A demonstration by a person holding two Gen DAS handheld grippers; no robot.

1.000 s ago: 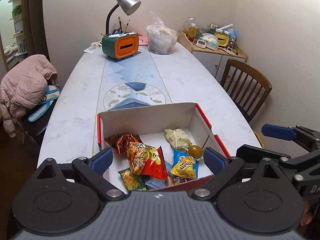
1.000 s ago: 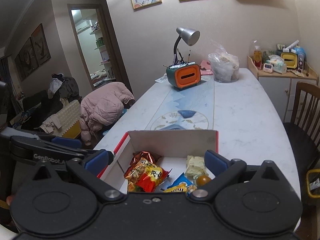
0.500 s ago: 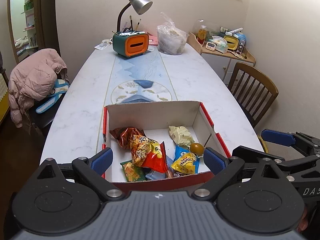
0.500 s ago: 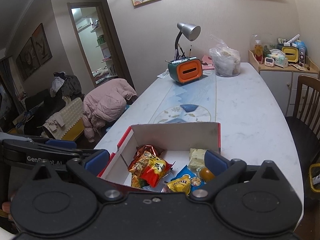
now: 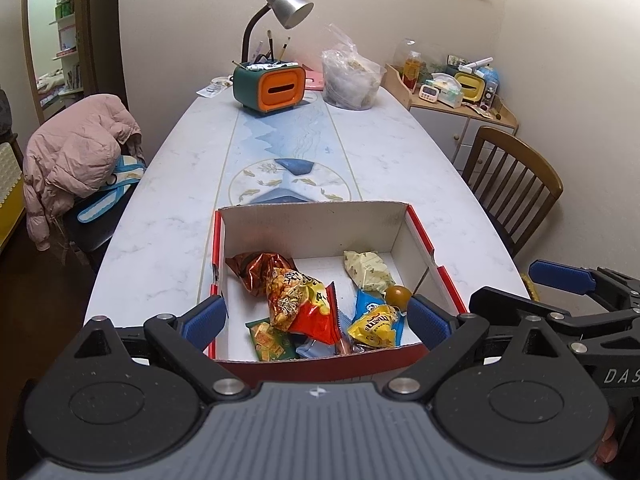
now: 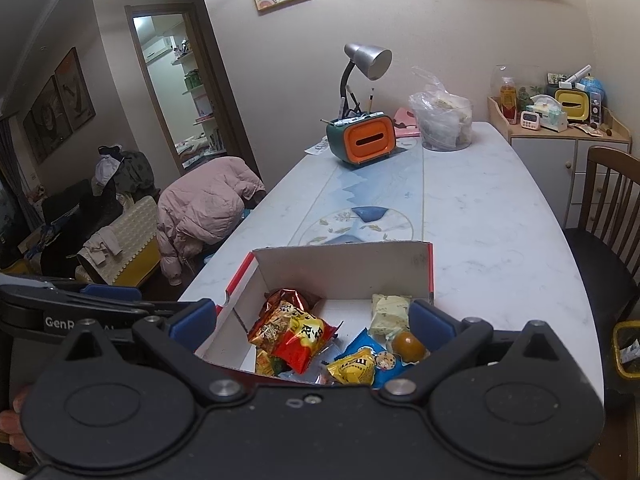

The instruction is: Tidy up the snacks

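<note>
A red-edged cardboard box (image 5: 312, 220) (image 6: 344, 258) stands at the near end of the table. It holds several snack packs: a red and yellow chip bag (image 5: 298, 300) (image 6: 292, 332), a brown foil pack (image 5: 256, 270), a pale green pack (image 5: 368, 272) (image 6: 390, 310), a yellow pack (image 5: 374, 326) (image 6: 352, 368) and a round brown ball (image 5: 398, 296) (image 6: 408, 344). My left gripper (image 5: 316, 318) is open and empty, above the box's near edge. My right gripper (image 6: 312, 318) is open and empty, above the same edge, to the right of the left one.
At the table's far end stand an orange and green organiser with a lamp (image 5: 272, 88) (image 6: 362, 142) and a clear plastic bag (image 5: 350, 82) (image 6: 442, 122). A wooden chair (image 5: 516, 184) is at the right. A pink jacket (image 5: 76, 152) hangs on a chair at the left.
Both grippers have drawn back and up from the box, so more of the box and table shows. Both stay open and empty. The snacks have not moved.
</note>
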